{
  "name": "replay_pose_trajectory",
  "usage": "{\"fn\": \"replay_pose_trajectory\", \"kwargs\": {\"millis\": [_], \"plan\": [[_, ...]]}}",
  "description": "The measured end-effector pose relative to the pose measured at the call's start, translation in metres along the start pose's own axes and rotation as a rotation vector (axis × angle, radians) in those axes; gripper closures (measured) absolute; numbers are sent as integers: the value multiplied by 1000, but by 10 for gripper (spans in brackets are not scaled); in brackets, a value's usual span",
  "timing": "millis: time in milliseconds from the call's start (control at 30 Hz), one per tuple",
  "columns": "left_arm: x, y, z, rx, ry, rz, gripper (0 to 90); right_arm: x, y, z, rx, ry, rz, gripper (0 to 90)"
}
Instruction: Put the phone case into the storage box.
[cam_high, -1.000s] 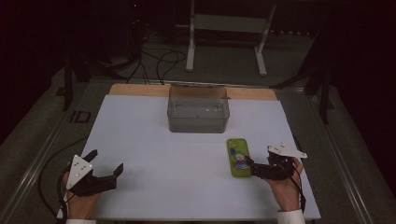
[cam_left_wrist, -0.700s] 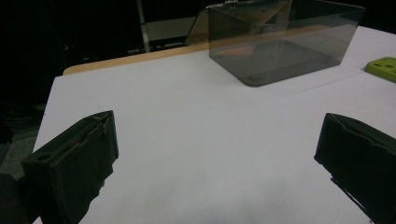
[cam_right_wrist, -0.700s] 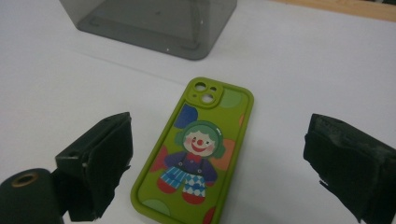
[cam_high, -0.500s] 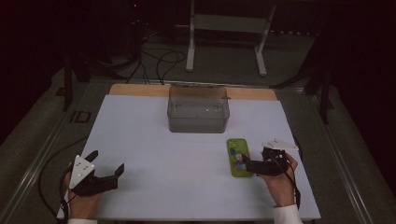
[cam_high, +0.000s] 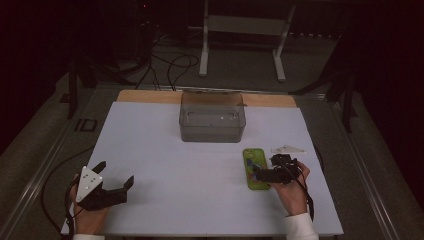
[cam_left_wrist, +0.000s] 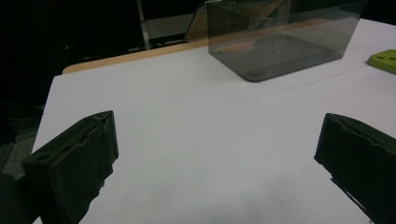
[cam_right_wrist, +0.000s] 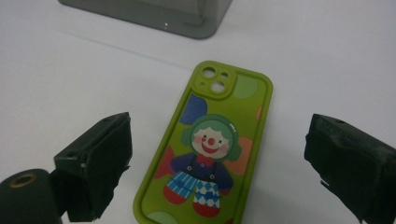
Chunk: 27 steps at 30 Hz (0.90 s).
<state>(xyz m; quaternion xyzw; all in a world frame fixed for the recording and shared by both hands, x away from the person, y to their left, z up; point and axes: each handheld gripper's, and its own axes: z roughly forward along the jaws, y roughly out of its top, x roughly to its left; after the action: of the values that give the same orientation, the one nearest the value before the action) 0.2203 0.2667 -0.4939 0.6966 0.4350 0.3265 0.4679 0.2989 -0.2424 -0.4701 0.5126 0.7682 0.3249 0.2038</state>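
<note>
One phone case (cam_high: 256, 168) lies lengthwise, lenses toward bin (cam_high: 212, 123).

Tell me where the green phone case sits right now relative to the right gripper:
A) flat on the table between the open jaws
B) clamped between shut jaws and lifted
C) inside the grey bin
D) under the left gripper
A: in the right gripper view the green phone case lies flat on the white table, with the right gripper open and one jaw on either side of it.
</note>
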Motion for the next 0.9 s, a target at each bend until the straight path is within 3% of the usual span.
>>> {"fn": "replay_pose_trajectory", "kwargs": {"millis": [900], "plan": [[-1,0,2,15,0,11,0,8,-2,40,158,-44,72,72]]}}
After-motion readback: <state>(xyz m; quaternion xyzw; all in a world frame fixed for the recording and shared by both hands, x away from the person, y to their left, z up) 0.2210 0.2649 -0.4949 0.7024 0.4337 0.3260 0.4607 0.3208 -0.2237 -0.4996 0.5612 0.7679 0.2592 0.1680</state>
